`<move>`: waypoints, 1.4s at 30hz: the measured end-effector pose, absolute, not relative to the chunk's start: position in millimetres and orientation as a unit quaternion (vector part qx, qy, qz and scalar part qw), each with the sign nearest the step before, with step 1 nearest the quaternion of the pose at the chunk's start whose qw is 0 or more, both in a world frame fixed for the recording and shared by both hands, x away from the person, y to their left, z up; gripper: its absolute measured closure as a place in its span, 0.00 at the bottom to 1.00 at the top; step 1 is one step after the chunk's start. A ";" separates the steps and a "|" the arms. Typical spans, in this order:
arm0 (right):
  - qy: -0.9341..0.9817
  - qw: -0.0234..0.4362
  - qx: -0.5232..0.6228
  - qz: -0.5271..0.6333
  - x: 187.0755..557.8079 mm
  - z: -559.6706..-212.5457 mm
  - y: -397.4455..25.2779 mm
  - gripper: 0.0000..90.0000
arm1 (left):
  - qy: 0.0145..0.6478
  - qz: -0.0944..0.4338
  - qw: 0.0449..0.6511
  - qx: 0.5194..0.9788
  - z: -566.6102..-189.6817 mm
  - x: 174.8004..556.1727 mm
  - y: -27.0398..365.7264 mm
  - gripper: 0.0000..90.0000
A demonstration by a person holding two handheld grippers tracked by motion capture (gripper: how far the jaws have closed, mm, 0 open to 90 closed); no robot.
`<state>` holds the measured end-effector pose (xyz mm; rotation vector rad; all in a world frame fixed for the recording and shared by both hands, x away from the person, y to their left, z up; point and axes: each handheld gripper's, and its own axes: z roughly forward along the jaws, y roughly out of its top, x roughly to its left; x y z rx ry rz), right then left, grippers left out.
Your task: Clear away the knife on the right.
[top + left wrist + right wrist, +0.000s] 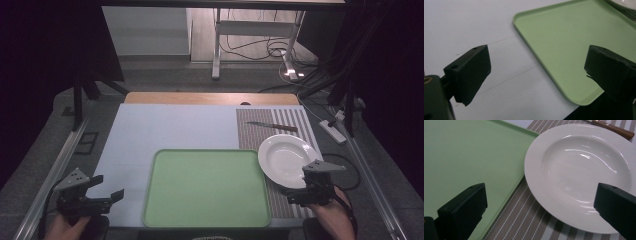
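Looking down from above, facing twelve o'clock; riding close over the green tray [206, 187], both gripper views sharing it.

A white plate [584, 175] is framed between wide-spread jaws, set on a striped mat [524, 222] beside a green tray [466, 155].

Setting in which I worked. My bench [210, 98] had a wooden far edge under a pale blue-grey cover [170, 127]. Grey floor [165, 80] lay beyond it, lighter farther off. A white-legged desk frame [218, 45] stood at the back, with loose cables [260, 47] coiled beneath it. Dark drapes [45, 45] closed both sides. A white power strip [332, 129] lay on the floor at right. Light was dim.
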<state>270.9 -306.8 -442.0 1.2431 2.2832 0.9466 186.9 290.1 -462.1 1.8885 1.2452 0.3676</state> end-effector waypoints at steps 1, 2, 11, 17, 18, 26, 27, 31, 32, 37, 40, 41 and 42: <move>0.813 0.180 0.442 0.335 273.1 -442.0 -306.6 0.00 | 0.495 0.146 0.412 0.751 -462.1 187.0 290.1 0.07; 0.814 0.178 0.440 0.335 274.9 -442.1 -306.5 0.00 | 0.495 0.146 0.412 0.751 -462.2 187.0 290.1 0.07; 0.806 0.179 0.440 0.352 289.0 -444.5 -307.8 0.00 | 0.494 0.147 0.411 0.752 -462.1 187.0 289.8 0.07; 0.798 0.162 0.454 0.362 302.2 -447.9 -308.6 0.00 | 0.495 0.146 0.411 0.752 -462.2 187.2 289.9 0.07; 0.797 0.164 0.455 0.362 304.7 -448.0 -308.6 0.00 | 0.495 0.147 0.411 0.752 -462.2 187.2 289.9 0.07; 0.805 0.168 0.462 0.333 327.1 -451.6 -305.5 0.00 | 0.495 0.147 0.411 0.751 -462.1 187.1 289.7 0.08; 0.807 0.166 0.463 0.328 329.5 -452.2 -305.2 0.00 | 0.494 0.147 0.411 0.752 -462.1 187.2 289.7 0.08; 0.807 0.167 0.466 0.321 337.7 -455.1 -304.3 0.00 | 0.494 0.147 0.411 0.752 -462.1 187.3 289.8 0.07; 0.809 0.166 0.467 0.317 339.8 -455.7 -304.0 0.00 | 0.494 0.147 0.411 0.752 -462.1 187.3 289.8 0.07; 0.814 0.163 0.471 0.299 351.5 -459.5 -302.1 0.00 | 0.494 0.147 0.410 0.752 -462.1 187.5 289.6 0.07; 0.816 0.164 0.470 0.293 358.4 -460.8 -300.0 0.00 | 0.494 0.147 0.410 0.752 -462.1 187.6 289.7 0.07; 0.817 0.164 0.470 0.292 360.9 -460.7 -299.5 0.00 | 0.494 0.147 0.411 0.752 -462.1 187.6 289.8 0.08; 0.814 0.165 0.473 0.293 363.5 -460.6 -298.9 0.00 | 0.495 0.147 0.411 0.752 -462.1 187.5 289.8 0.08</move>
